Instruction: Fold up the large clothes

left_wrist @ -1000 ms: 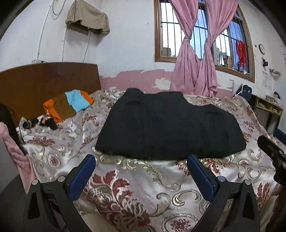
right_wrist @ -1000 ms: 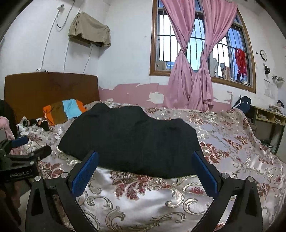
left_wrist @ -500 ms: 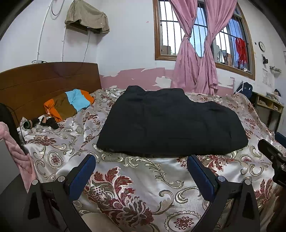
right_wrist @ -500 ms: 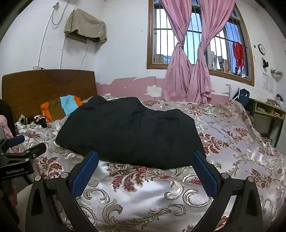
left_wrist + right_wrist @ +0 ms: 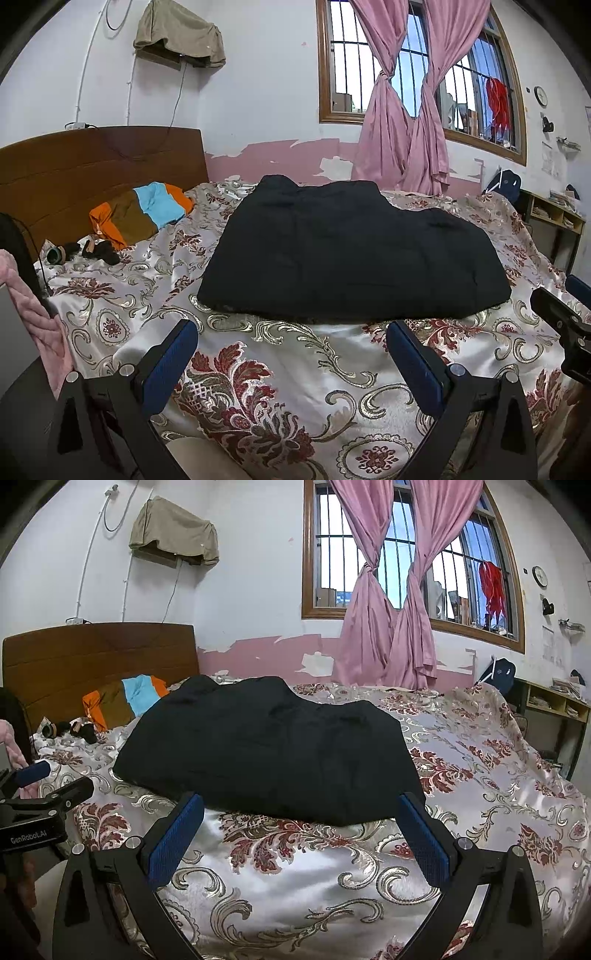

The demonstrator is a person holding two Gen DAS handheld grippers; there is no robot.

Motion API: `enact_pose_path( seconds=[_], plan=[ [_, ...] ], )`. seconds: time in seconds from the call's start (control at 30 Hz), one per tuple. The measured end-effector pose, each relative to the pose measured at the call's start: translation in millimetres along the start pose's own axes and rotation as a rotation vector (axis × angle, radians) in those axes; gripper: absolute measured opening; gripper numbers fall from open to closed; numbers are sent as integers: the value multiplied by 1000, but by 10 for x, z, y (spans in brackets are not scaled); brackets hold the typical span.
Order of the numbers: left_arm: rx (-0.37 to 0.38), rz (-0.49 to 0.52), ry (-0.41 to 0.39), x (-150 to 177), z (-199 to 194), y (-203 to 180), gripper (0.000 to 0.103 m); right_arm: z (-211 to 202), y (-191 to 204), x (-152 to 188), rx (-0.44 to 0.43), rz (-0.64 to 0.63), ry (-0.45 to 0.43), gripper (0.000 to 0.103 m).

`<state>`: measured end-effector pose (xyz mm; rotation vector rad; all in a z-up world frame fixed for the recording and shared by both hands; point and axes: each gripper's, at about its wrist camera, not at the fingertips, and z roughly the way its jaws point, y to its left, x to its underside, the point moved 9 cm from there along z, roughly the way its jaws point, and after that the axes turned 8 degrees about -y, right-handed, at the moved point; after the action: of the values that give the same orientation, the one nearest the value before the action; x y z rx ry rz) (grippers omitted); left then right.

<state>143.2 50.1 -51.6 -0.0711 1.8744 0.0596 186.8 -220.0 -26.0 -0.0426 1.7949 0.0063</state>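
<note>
The black garment (image 5: 351,254) lay flat mid-bed on the floral bedspread (image 5: 280,373). The left gripper (image 5: 291,354) and right gripper (image 5: 301,829) hung spread apart just short of its near hem, holding nothing. Layers looked stacked, perhaps; pinching only one on slick satin risked dragging the pile askew.

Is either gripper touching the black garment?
Apart. Each wrist view shows bedspread between the open left gripper, right gripper and the black garment.
</note>
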Motion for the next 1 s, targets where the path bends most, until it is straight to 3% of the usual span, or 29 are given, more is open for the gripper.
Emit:
enact_pose_path(
  seconds=[1.0],
  plan=[
    [-7,-24,8,18,-8,25,103,7,23,-4,11,11,0,101]
  ],
)
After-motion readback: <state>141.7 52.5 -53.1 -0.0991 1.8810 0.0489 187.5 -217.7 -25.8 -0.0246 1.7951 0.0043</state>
